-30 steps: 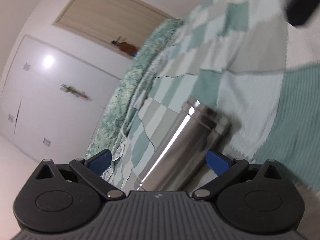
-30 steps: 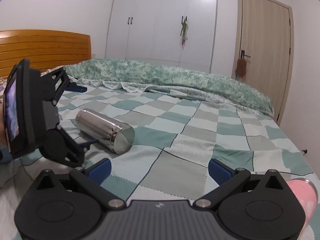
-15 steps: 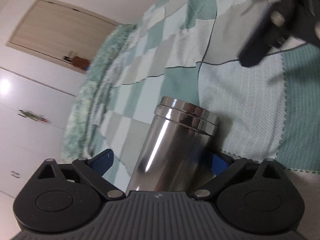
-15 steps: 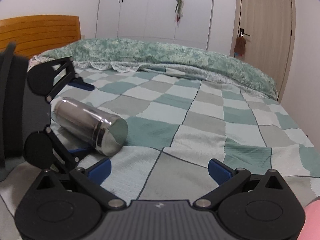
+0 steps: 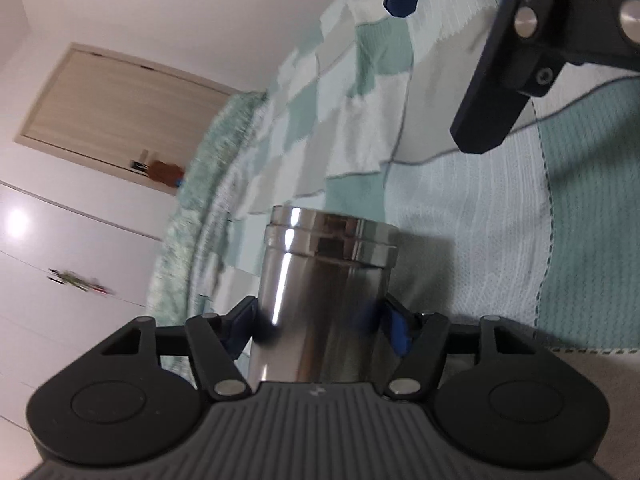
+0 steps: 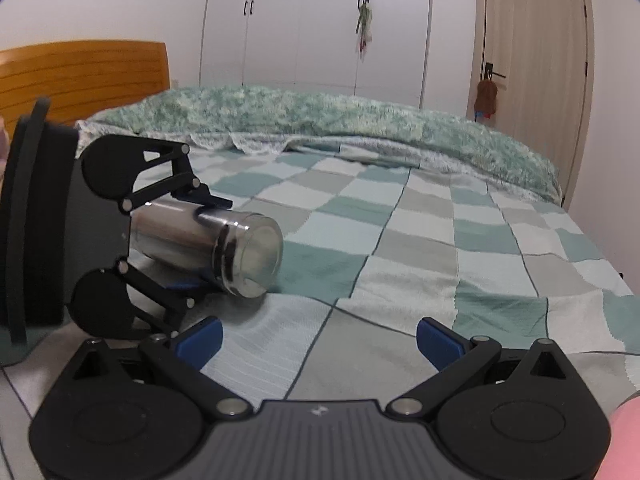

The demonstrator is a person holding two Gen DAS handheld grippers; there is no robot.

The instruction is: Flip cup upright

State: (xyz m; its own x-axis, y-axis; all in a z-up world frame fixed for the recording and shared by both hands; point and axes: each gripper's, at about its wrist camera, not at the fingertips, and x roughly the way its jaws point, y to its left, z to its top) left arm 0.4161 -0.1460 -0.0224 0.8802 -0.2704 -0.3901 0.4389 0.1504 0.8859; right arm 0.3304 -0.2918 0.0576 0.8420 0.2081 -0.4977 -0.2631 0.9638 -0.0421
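A shiny steel cup [image 6: 208, 246] lies on its side on the checked bed cover, its ringed end toward the right gripper. In the left wrist view the cup [image 5: 324, 292] fills the middle. My left gripper [image 5: 320, 322] is shut on the cup's body, blue pads pressed against both sides; it also shows in the right wrist view [image 6: 200, 240], coming from the left. My right gripper [image 6: 318, 340] is open and empty, low over the cover in front of the cup; part of it shows at the top right of the left wrist view [image 5: 520, 40].
The green, grey and white checked cover [image 6: 420, 248] spreads over the bed. A rumpled green quilt [image 6: 320, 120] lies along the far edge. A wooden headboard [image 6: 80, 76] stands at the left; white wardrobes [image 6: 320, 20] and a door [image 6: 532, 60] are behind.
The left gripper's jaws have closed from open onto the cup's sides. The left gripper has rolled, and the right gripper has come closer to the cup.
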